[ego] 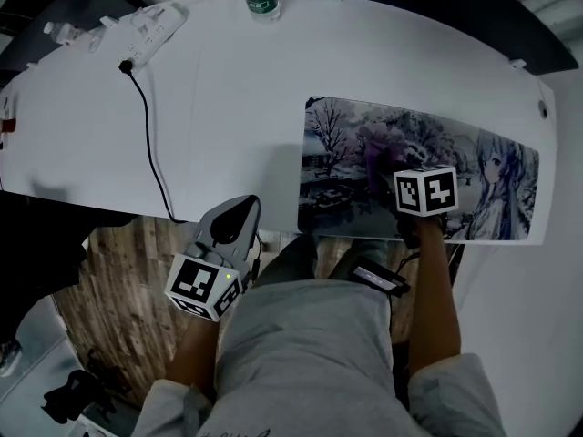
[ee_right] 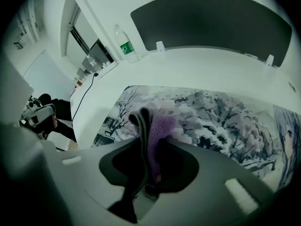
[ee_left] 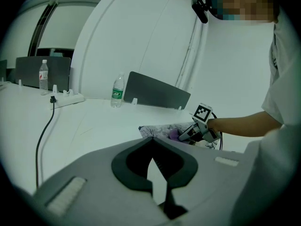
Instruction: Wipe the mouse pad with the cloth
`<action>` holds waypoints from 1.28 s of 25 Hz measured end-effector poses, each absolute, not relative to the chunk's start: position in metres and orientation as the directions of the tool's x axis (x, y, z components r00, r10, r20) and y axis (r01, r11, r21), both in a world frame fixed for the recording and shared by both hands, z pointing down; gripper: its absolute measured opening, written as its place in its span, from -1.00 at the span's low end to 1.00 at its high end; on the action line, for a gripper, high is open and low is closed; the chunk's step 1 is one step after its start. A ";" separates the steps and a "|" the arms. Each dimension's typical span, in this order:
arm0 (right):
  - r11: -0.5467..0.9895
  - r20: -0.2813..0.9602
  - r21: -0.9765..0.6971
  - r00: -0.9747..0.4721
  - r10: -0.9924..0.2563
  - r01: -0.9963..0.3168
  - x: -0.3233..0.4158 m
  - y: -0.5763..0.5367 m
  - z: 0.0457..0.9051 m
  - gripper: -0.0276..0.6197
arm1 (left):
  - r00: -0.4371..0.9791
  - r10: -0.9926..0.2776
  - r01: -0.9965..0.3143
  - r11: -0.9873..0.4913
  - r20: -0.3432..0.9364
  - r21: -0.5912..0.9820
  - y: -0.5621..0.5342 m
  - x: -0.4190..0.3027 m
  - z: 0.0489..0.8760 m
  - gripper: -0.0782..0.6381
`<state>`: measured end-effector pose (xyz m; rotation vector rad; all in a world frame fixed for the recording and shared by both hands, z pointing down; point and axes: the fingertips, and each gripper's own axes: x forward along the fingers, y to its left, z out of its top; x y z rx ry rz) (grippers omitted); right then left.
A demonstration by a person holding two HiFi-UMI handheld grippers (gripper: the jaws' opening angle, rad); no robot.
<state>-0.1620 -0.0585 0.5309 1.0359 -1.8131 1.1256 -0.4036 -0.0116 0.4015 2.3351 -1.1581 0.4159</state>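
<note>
Mid-wipe: cloth [ee_right: 159, 128] down on the mouse pad [ego: 474, 153], left of centre.
Right hand-held gripper [ee_right: 146, 142] pinches the cloth; pad lies at the surface's [ego: 228, 98] near right edge. Left hand-held gripper [ee_left: 153, 147] pressed together, empty, idle. Next, probably: sweep along the pad, keeping pressure.

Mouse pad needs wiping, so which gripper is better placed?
Right: the right gripper is shut on the cloth over the mouse pad; the left gripper is shut, empty, by the table edge.
</note>
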 end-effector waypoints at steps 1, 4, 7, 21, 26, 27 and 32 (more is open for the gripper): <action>0.295 0.887 -0.322 -0.395 -0.238 -0.900 -0.169 -0.058 0.531 -0.62 | 0.589 -0.655 -0.807 -0.511 0.473 0.298 -0.010 -0.407 0.402 -0.73; 0.320 0.884 -0.332 -0.411 -0.224 -0.888 -0.191 -0.060 0.531 -0.62 | 0.581 -0.665 -0.813 -0.499 0.469 0.300 -0.009 -0.416 0.400 -0.74; 0.343 0.874 -0.351 -0.436 -0.213 -0.871 -0.213 -0.063 0.531 -0.62 | 0.571 -0.676 -0.820 -0.490 0.465 0.296 -0.011 -0.427 0.399 -0.73; 0.476 0.852 -0.368 -0.495 -0.171 -0.799 -0.295 -0.065 0.530 -0.61 | 0.525 -0.702 -0.851 -0.422 0.481 0.312 0.004 -0.462 0.409 -0.74; 0.474 0.835 -0.393 -0.522 -0.174 -0.788 -0.299 -0.066 0.529 -0.61 | 0.510 -0.713 -0.860 -0.408 0.481 0.307 0.009 -0.469 0.409 -0.74; 0.468 0.829 -0.404 -0.531 -0.176 -0.786 -0.298 -0.066 0.527 -0.61 | 0.512 -0.711 -0.859 -0.410 0.482 0.307 0.010 -0.468 0.409 -0.73; 0.477 0.809 -0.409 -0.551 -0.205 -0.778 -0.284 -0.060 0.511 -0.61 | 0.537 -0.692 -0.843 -0.446 0.482 0.299 0.008 -0.457 0.406 -0.74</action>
